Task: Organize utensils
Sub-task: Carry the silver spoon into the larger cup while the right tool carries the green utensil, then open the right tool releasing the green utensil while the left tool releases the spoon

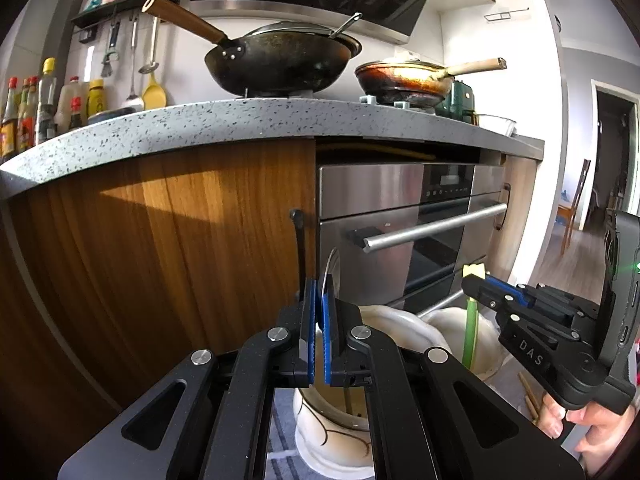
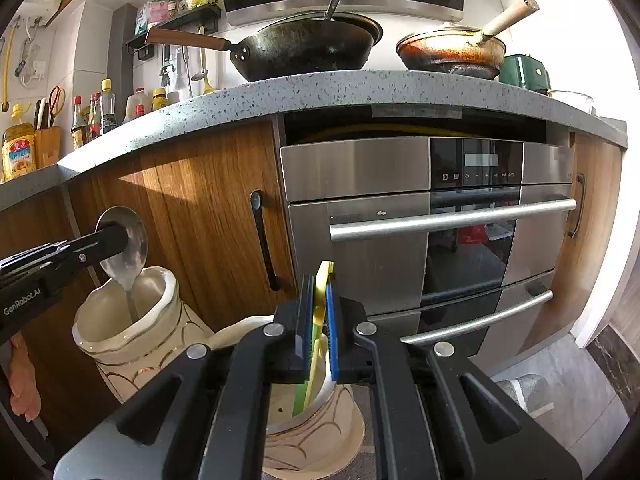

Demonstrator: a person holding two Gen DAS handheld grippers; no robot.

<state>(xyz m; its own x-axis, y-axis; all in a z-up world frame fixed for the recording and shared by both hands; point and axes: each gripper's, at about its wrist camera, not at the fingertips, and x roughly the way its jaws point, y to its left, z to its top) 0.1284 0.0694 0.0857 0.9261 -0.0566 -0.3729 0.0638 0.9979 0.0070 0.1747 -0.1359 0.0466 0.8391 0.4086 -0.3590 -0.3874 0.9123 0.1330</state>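
My left gripper (image 1: pixel 320 294) is shut on a metal spoon (image 1: pixel 331 276), bowl end up. Its handle reaches down into a cream ceramic holder (image 1: pixel 320 436) right below. In the right wrist view the same spoon (image 2: pixel 128 256) hangs from the left gripper (image 2: pixel 118 236) over that holder (image 2: pixel 120 340). My right gripper (image 2: pixel 320 296) is shut on a yellow-green plastic utensil (image 2: pixel 322 280), whose lower end stands inside a second cream holder (image 2: pixel 316 424). The left wrist view shows the right gripper (image 1: pixel 476 282) holding the green stem (image 1: pixel 470 332) above that second holder (image 1: pixel 452 320).
Both holders stand on the floor in front of a wooden cabinet door (image 2: pixel 192 208) and a steel oven (image 2: pixel 440 220) with bar handles. Two woks (image 1: pixel 280 60) sit on the speckled counter (image 1: pixel 200 124) above. Wooden sticks (image 1: pixel 528 396) lie by a hand at the right.
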